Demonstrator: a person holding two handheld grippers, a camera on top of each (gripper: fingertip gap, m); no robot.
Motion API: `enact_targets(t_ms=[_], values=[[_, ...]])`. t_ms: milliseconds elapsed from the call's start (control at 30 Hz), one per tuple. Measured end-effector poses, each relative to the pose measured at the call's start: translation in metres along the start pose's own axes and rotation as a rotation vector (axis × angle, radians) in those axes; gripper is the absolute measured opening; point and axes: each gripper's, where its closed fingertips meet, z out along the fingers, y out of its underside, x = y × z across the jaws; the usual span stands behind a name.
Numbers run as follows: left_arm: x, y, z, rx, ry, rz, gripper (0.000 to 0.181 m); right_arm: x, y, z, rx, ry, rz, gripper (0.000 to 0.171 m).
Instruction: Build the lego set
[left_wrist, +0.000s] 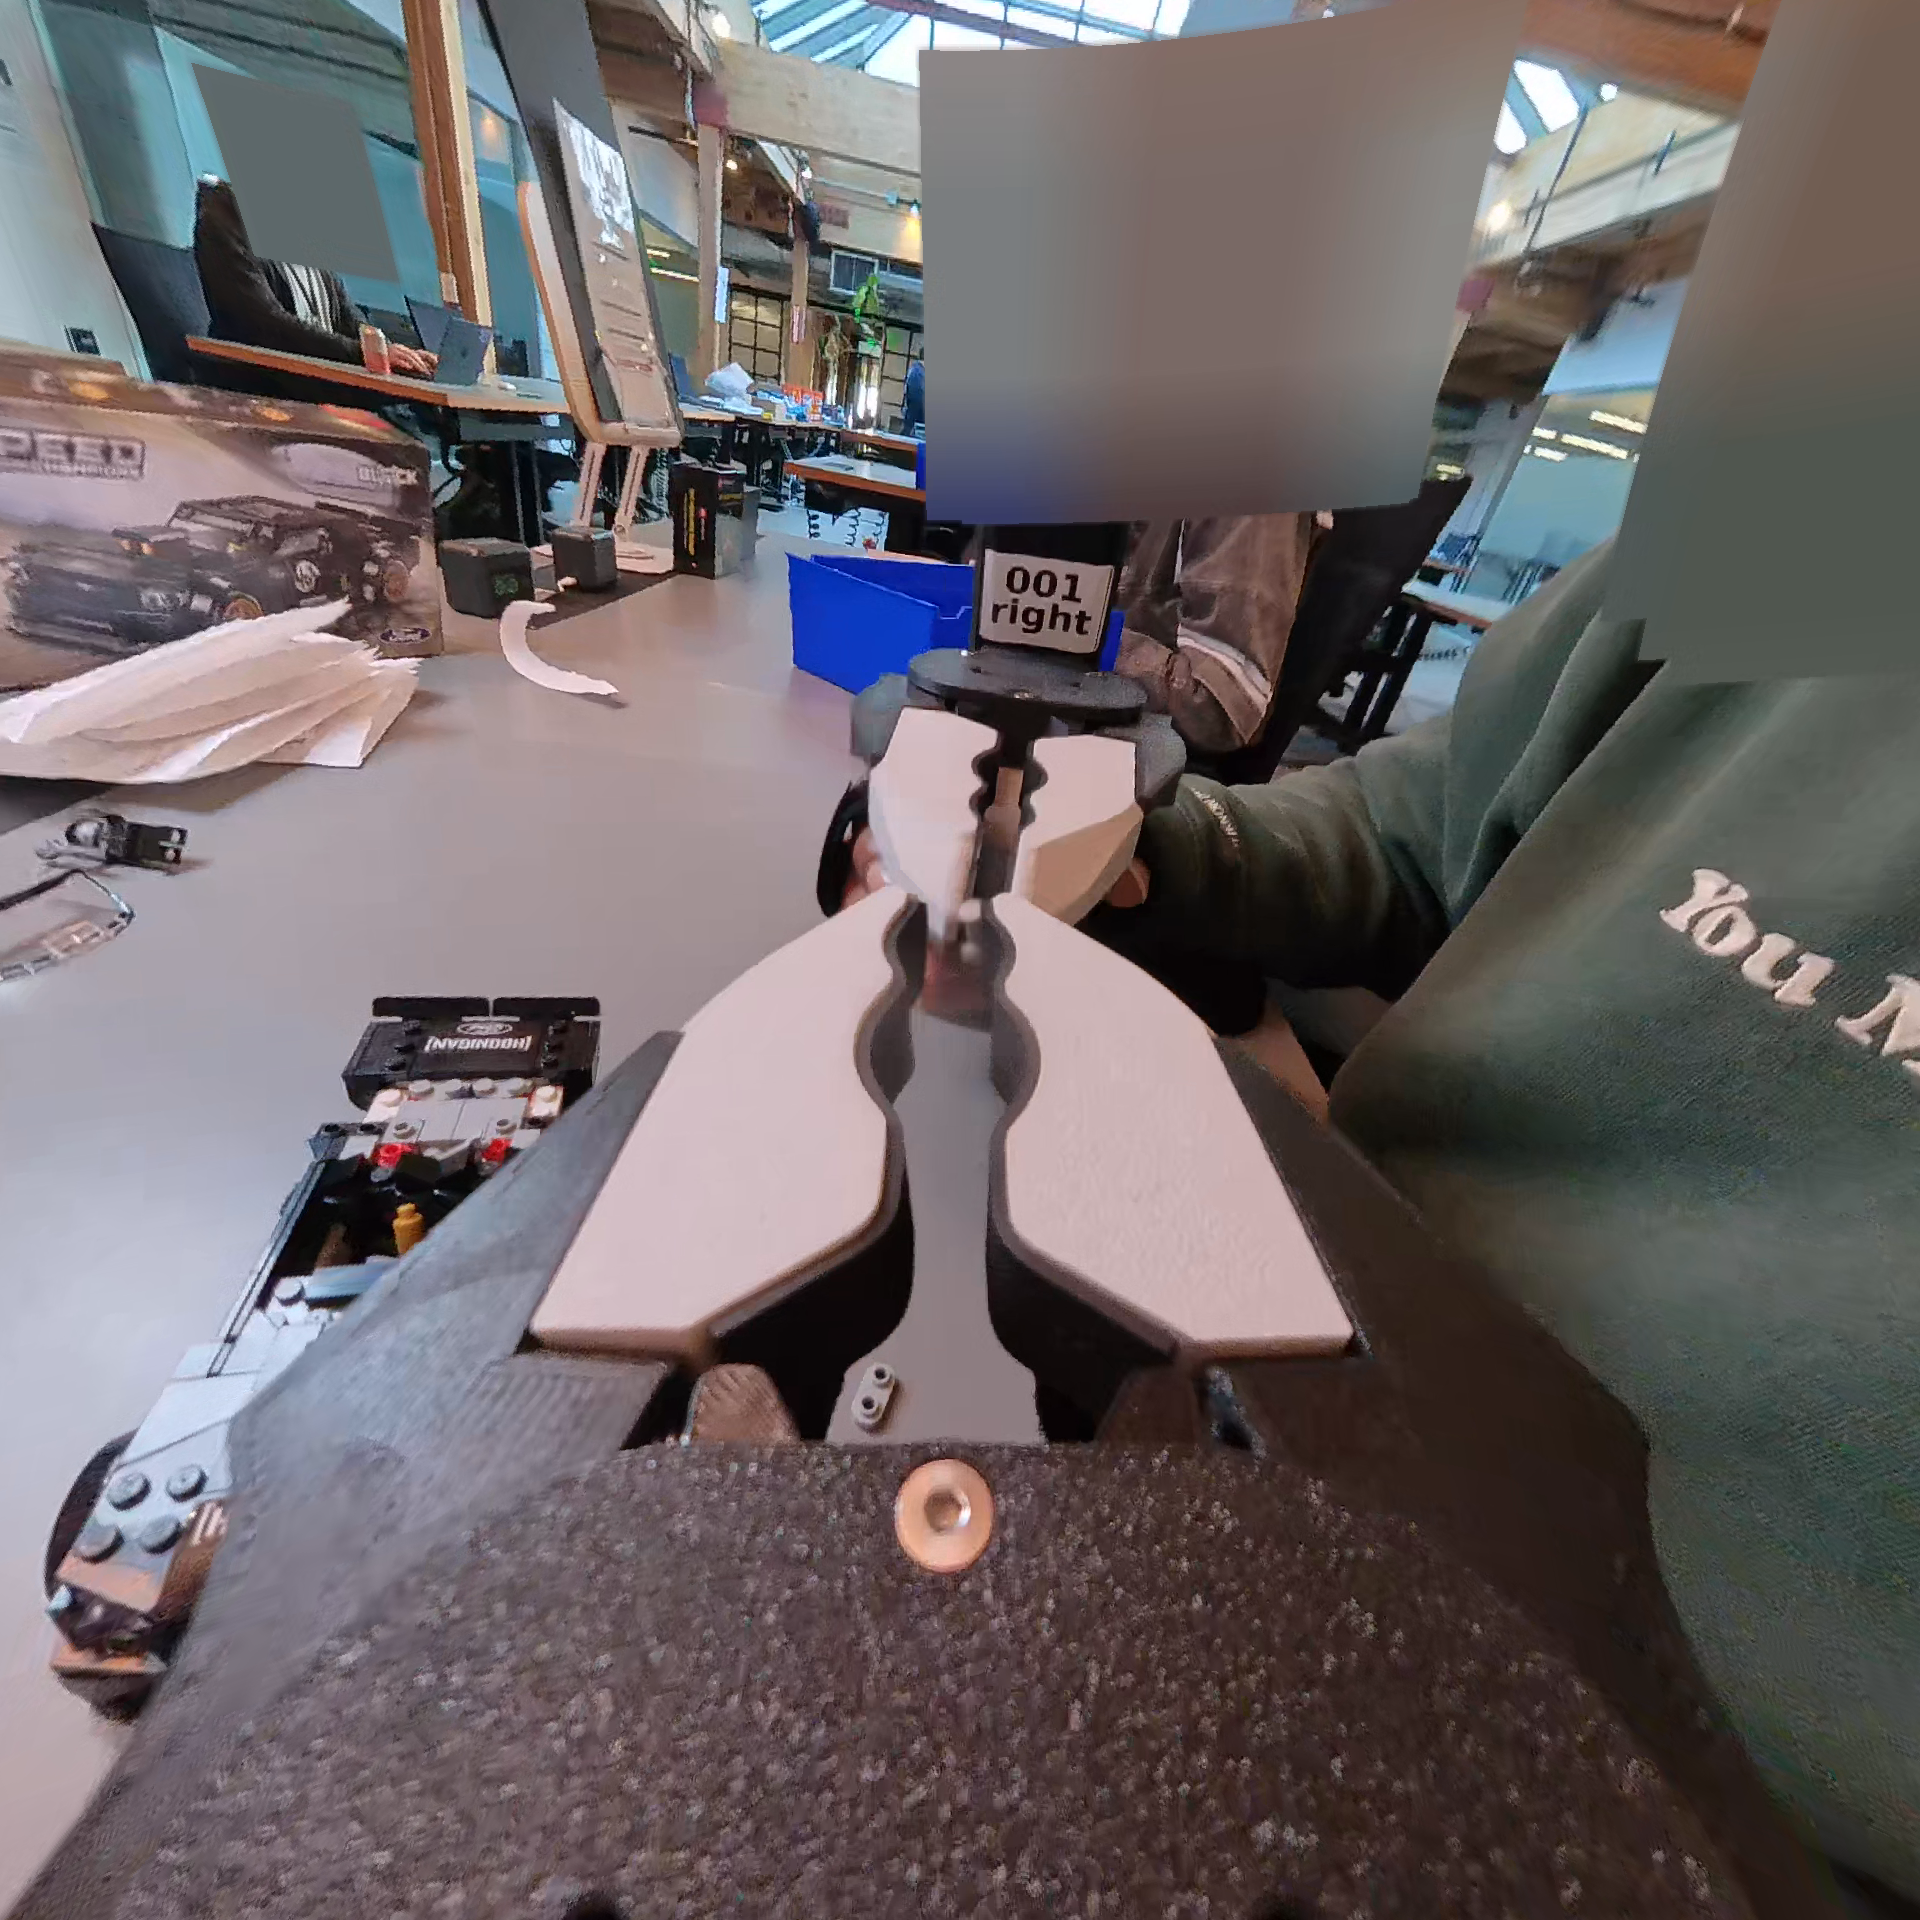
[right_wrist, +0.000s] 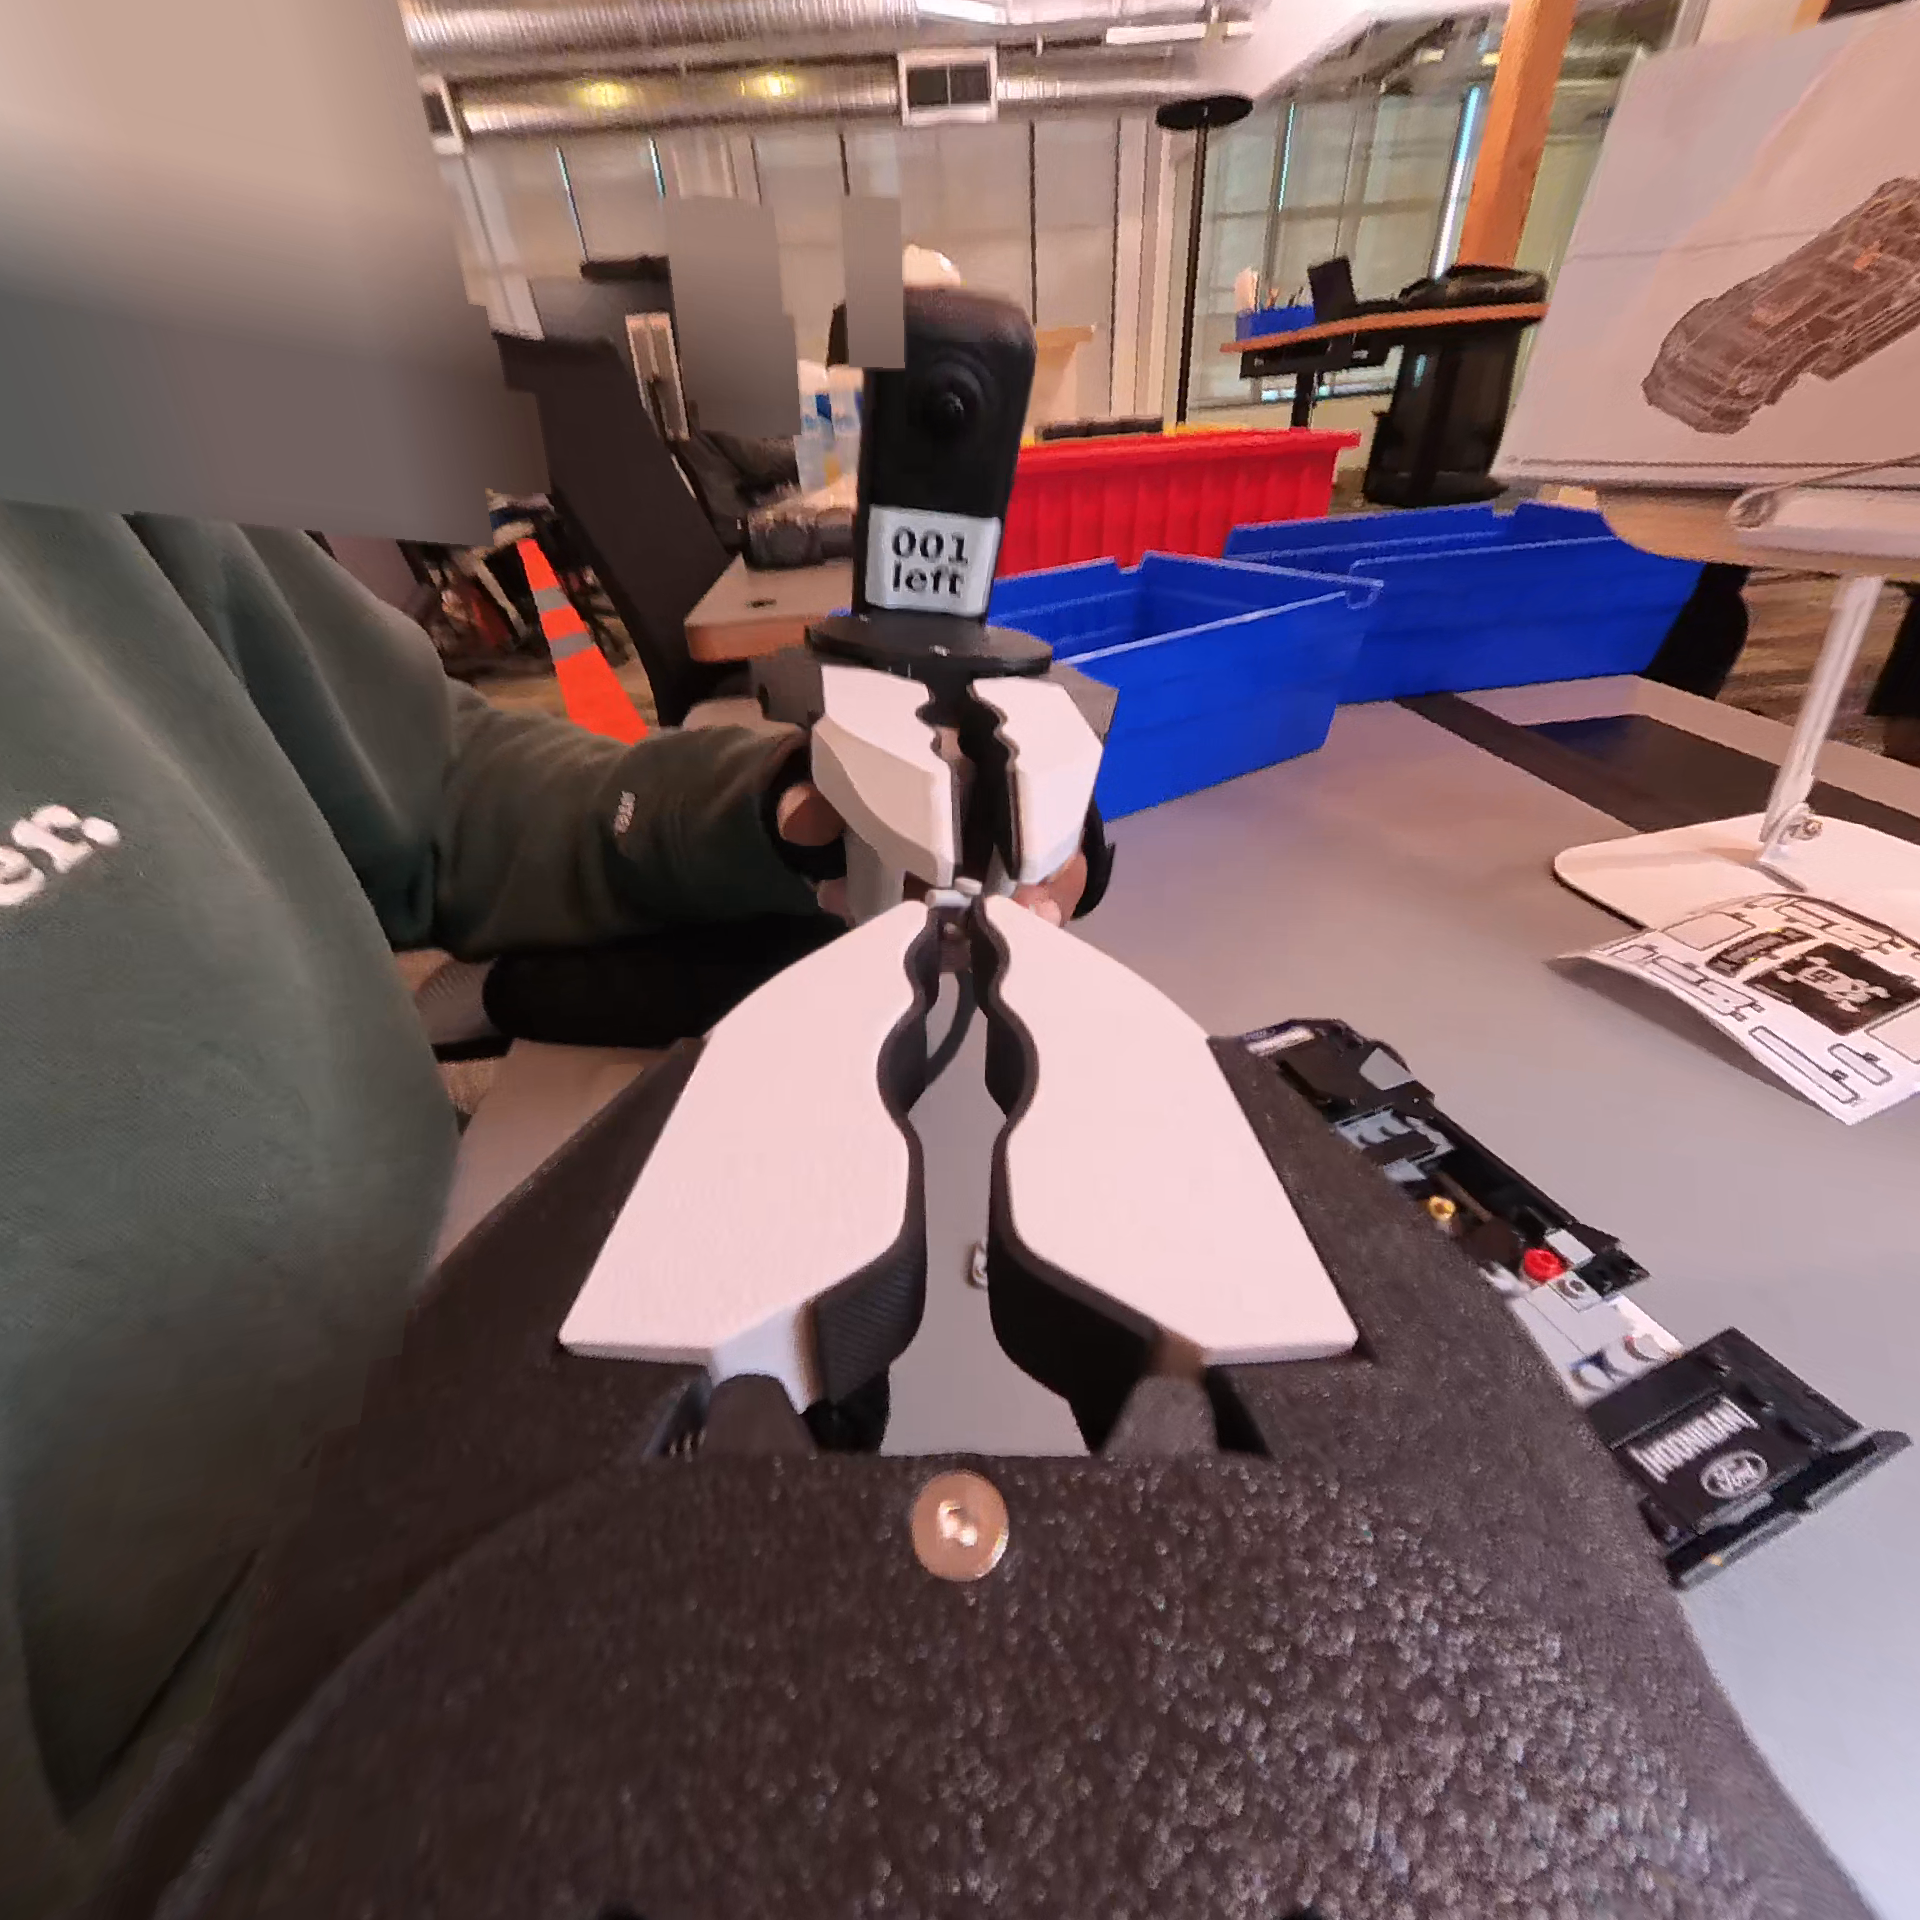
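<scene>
Facing each other tip to tip above the grey table (left_wrist: 540, 831), the left gripper (left_wrist: 951, 925) and the right gripper (right_wrist: 961, 914) meet at the middle of both views. Each has its white fingers drawn nearly together at the tips, and a small pale lego piece (right_wrist: 954, 894) sits right where the four tips converge — which pair actually pinches it I cannot tell, as the spot is small and blurred. In the left wrist view the partly built lego car (left_wrist: 416, 1174), black with grey and red studs, lies flat on the table at about 8 o'clock from the fingertips; in the right wrist view the same car appears at about 4 o'clock. A tiny grey two-stud piece (left_wrist: 876, 1390) lies on the table beneath the left gripper's fingers. Farther off at 10 o'clock in the left view stand the set's box (left_wrist: 208, 520) and crumpled white bags (left_wrist: 208, 696). A sticker sheet (right_wrist: 1766, 997) lies at 3 o'clock in the right view, with blue bins (right_wrist: 1226, 655) behind.
</scene>
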Motion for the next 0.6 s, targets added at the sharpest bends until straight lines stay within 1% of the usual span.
enact_targets(t_ms=[167, 400, 600], values=[[0.005, -0.005, 0.001, 0.048, 0.079, -0.145, 0.010, 0.000, -0.018, -0.008, 0.114, -0.037, 0.068, 0.005], [0.014, -0.010, 0.008, 0.115, 0.173, -0.298, 0.010, -0.007, -0.019, -0.006, 0.132, -0.070, 0.059, 0.005], [0.015, -0.012, 0.008, 0.128, 0.179, -0.313, 0.007, -0.009, -0.021, -0.006, 0.152, -0.079, 0.065, 0.005]])
